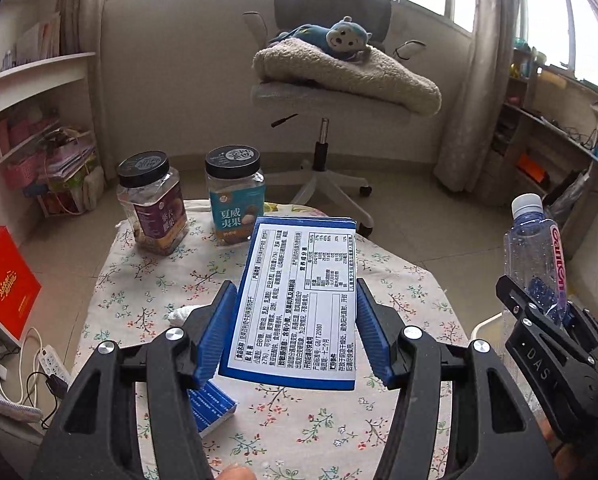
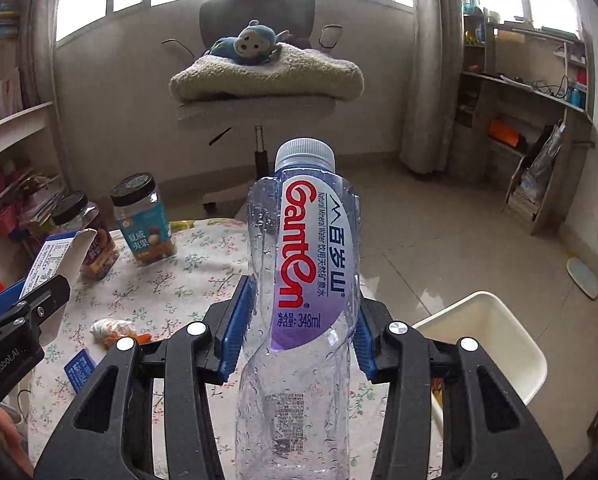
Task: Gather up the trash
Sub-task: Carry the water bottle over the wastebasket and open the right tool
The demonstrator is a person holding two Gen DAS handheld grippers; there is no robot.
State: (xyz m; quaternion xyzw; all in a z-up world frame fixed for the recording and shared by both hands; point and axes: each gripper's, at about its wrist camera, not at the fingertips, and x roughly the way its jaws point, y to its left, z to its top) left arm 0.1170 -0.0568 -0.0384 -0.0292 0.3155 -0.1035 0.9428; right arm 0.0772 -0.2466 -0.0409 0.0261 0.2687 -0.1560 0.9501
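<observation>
The left gripper clamps a blue-and-white box between its pads, above the flowered table. The right gripper squeezes a clear water bottle, with the white bin just right of it.

Blue-white carton and empty clear bottle held aloft.

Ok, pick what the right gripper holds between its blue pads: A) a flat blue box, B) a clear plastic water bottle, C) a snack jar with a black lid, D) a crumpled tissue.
B: the right gripper has its blue pads against the sides of the clear water bottle, lifted off the table.
</observation>
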